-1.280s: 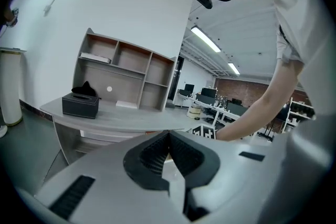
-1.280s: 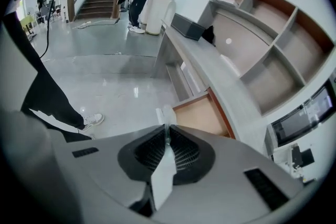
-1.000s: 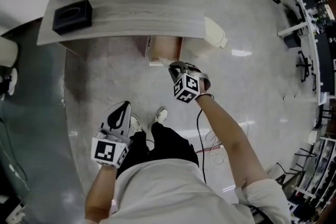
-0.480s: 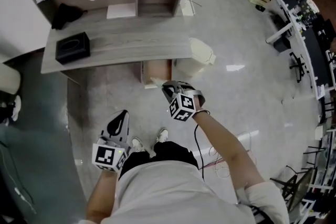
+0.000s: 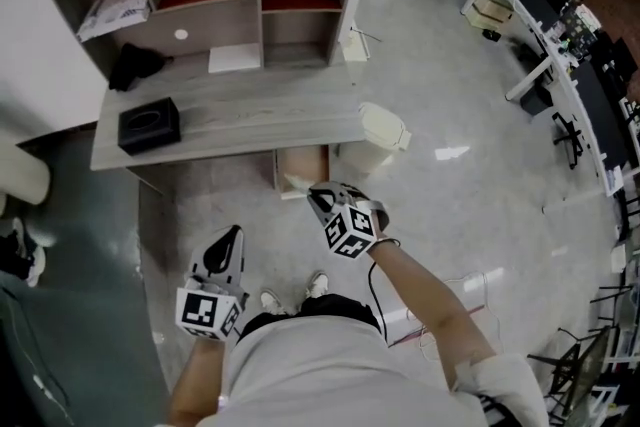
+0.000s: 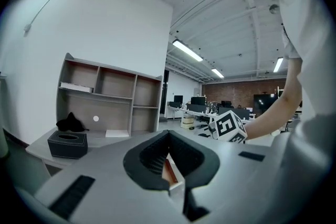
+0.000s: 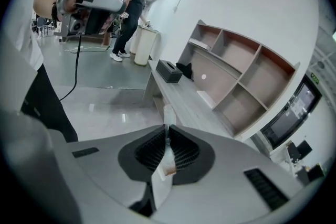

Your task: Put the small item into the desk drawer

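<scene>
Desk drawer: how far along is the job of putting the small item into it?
Done: the desk drawer stands pulled out. In hand: the right claw hovers shut over its front edge; a pale strip shows inside the claw, maybe the small item, maybe the drawer front behind, I cannot tell. The left claw is shut on nothing. Left: the item inside, unless it already is, then the drawer pushed shut.
</scene>
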Motion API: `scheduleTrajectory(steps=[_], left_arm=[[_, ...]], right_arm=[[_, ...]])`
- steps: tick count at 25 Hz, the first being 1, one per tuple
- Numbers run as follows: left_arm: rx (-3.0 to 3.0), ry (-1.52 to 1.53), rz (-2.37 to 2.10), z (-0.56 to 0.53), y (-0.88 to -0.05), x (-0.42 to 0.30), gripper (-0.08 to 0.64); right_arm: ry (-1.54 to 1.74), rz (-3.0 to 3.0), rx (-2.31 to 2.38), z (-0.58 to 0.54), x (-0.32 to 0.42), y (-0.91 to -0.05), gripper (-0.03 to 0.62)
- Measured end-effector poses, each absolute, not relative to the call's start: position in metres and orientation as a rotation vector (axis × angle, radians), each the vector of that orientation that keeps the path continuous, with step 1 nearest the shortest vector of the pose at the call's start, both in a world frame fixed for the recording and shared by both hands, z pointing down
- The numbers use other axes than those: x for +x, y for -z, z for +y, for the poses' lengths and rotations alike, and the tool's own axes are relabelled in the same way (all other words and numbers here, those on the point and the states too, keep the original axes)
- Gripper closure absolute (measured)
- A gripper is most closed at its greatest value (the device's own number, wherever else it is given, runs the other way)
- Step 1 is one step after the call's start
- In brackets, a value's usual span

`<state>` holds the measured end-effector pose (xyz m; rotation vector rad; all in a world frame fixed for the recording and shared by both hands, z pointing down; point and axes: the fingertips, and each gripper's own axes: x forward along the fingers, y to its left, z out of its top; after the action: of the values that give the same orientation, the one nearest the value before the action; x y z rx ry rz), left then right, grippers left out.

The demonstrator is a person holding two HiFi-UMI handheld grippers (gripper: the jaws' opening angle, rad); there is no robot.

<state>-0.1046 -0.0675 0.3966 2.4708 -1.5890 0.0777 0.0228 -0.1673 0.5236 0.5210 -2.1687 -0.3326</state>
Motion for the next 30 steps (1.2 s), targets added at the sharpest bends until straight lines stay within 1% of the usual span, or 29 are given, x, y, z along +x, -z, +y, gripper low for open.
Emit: scheduleTrajectory(steps=[12, 19, 30], left_arm=[[2.524, -0.021, -1.64, -0.084, -0.362, -0.108, 0.541], [2.534, 0.005, -1.704, -0.087, -0.339, -0.117, 0.541], [2.52, 0.062, -1.765, -0.088, -0.315, -0.128, 0.541]], right_arm=[[0.269, -2.27, 0.664, -0.187, 0.04, -0.469, 0.565], [0.21, -2.388, 0.786, -0.192, 0.047, -0.422, 0.565], [0.049, -2.513, 1.007, -0.189, 0.087, -0.362, 0.565]])
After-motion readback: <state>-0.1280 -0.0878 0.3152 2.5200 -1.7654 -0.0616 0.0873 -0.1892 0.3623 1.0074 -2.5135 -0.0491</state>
